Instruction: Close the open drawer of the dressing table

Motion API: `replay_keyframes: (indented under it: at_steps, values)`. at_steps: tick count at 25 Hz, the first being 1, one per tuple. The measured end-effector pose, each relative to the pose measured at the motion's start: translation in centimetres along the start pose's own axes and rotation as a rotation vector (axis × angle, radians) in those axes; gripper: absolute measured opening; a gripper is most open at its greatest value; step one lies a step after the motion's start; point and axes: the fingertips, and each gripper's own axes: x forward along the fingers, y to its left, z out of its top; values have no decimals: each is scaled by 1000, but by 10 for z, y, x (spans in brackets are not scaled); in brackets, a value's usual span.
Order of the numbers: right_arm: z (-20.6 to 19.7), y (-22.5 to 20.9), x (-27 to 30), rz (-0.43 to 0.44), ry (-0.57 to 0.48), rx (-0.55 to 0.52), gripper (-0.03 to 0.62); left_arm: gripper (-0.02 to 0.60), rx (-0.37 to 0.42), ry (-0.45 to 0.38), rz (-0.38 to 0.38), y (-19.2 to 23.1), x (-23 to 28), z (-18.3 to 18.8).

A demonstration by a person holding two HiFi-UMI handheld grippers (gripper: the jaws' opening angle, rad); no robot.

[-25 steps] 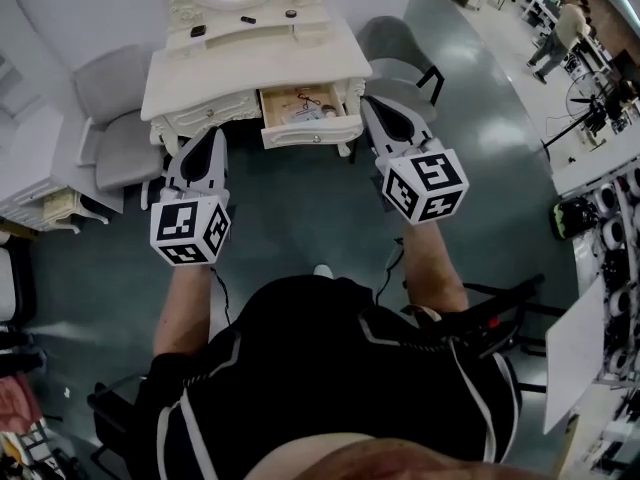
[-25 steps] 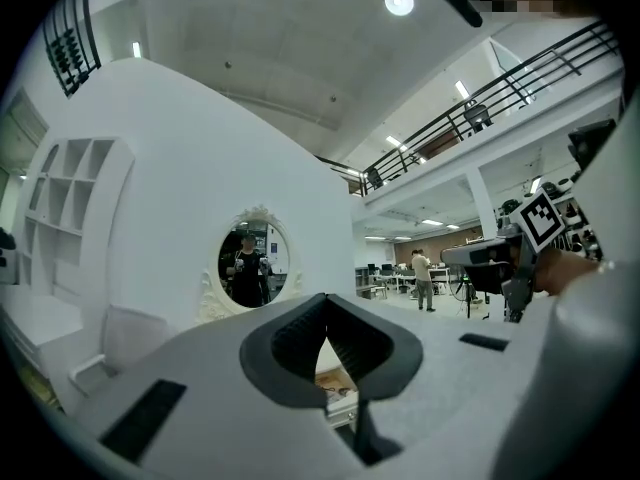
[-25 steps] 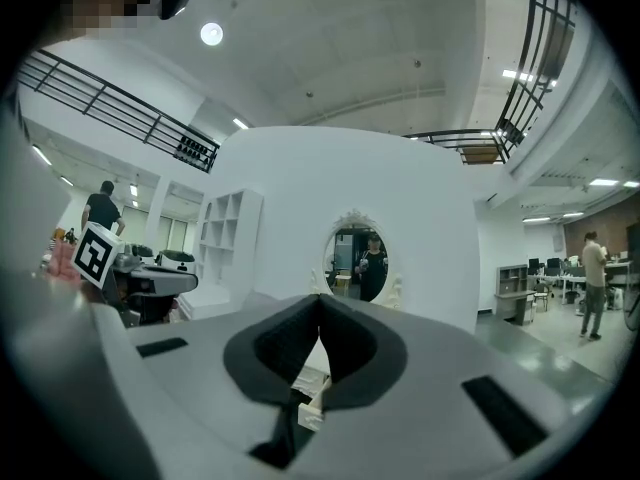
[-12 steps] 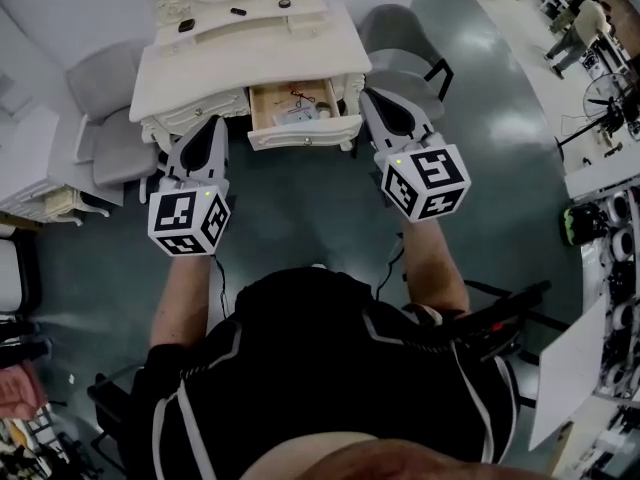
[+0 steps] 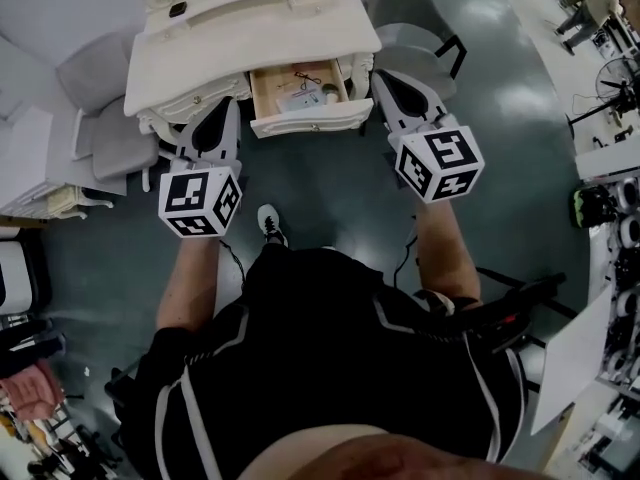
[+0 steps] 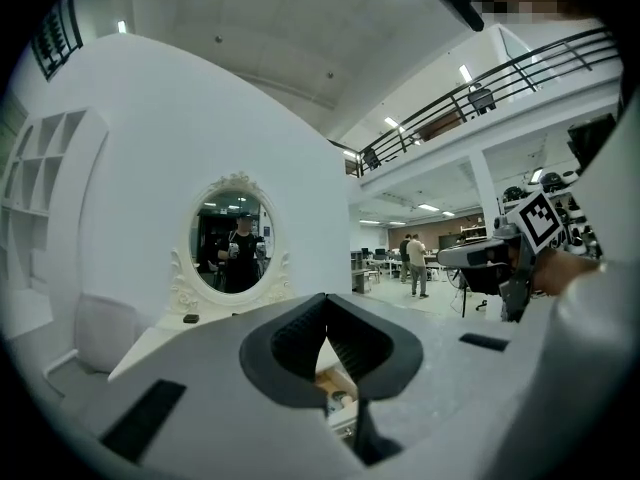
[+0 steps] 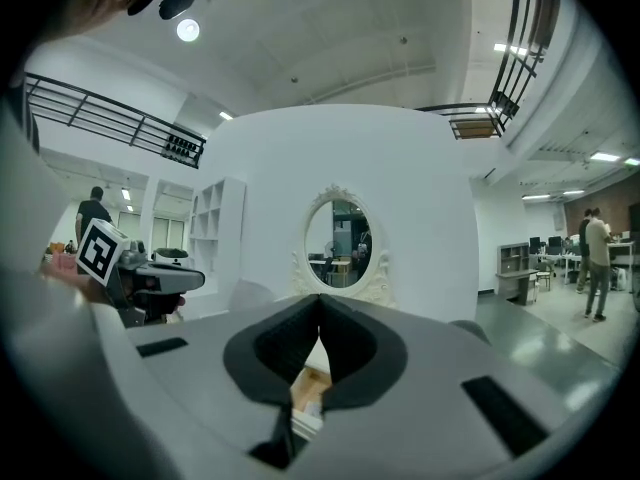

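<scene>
Drawer [image 5: 305, 123] of the dressing table [image 5: 250, 38] is seen pulled out, flanked by left gripper [image 5: 222, 113] and right gripper [image 5: 382, 80], both pinched closed on nothing; if pushed at one corner, it could be skewed and jammed, its small contents [image 5: 305, 86] jolted

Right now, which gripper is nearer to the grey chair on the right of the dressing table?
Right. The right gripper hangs just in front of the grey chair, beside the open drawer; the left gripper is on the drawer's other side.
</scene>
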Motion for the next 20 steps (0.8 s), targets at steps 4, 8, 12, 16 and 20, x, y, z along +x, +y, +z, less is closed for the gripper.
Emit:
replay_keyframes:
  at_steps: [4, 8, 12, 16, 20]
  values:
    - [-20, -8, 31, -41, 34, 19, 5, 5, 4, 14, -41, 26, 27, -15]
    - [-45, -16, 56, -70, 79, 40, 5, 5, -2, 58, -73, 47, 49, -35]
    - [-76, -19, 82, -85, 124, 57, 5, 5, 11, 110, -110, 62, 70, -66]
    - [-109, -21, 100, -104, 166, 81, 5, 5, 2, 153, -157, 72, 83, -100]
    - [-139, -24, 112, -126, 215, 93, 5, 5, 17, 187, -205, 78, 94, -135]
